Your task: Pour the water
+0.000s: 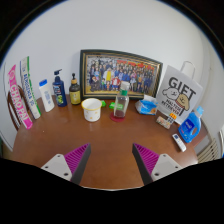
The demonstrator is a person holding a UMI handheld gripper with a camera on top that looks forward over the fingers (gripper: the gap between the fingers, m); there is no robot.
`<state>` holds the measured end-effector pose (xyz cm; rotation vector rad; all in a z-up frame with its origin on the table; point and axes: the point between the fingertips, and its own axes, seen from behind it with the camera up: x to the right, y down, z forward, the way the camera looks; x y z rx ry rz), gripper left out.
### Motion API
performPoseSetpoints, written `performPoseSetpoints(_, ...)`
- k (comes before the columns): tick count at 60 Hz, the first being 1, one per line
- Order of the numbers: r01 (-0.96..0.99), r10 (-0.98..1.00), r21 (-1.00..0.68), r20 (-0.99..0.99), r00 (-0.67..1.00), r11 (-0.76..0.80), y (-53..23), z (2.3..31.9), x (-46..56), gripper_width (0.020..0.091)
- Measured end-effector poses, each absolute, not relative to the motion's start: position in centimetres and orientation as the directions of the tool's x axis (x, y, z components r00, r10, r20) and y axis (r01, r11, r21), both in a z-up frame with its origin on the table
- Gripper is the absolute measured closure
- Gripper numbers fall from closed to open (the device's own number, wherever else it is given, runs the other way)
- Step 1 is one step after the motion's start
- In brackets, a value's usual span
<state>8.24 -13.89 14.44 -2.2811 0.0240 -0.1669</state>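
A white cup (92, 109) stands on the brown wooden table (110, 140), well beyond my fingers. Just to its right is a clear bottle (120, 102) with a green cap and pinkish liquid at its bottom. Both are in front of a framed group photo (121, 73). My gripper (111, 160) is open, its two magenta pads (76, 157) spread wide with only bare table between them. Nothing is held.
Tubes and bottles (45, 92) line the back left against the wall. At the right stand a white gift bag (180, 95), a blue cloth-like item (147, 104) and a blue spray bottle (191, 122). Small items (179, 142) lie near it.
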Motion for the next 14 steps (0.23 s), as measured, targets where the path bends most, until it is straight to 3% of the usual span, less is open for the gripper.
performPoseSetpoints(14, 0.039, -0.072, -0.768, 0.110, 0.991, -0.639, -14.12, 15.12, 7.75, 0.0252)
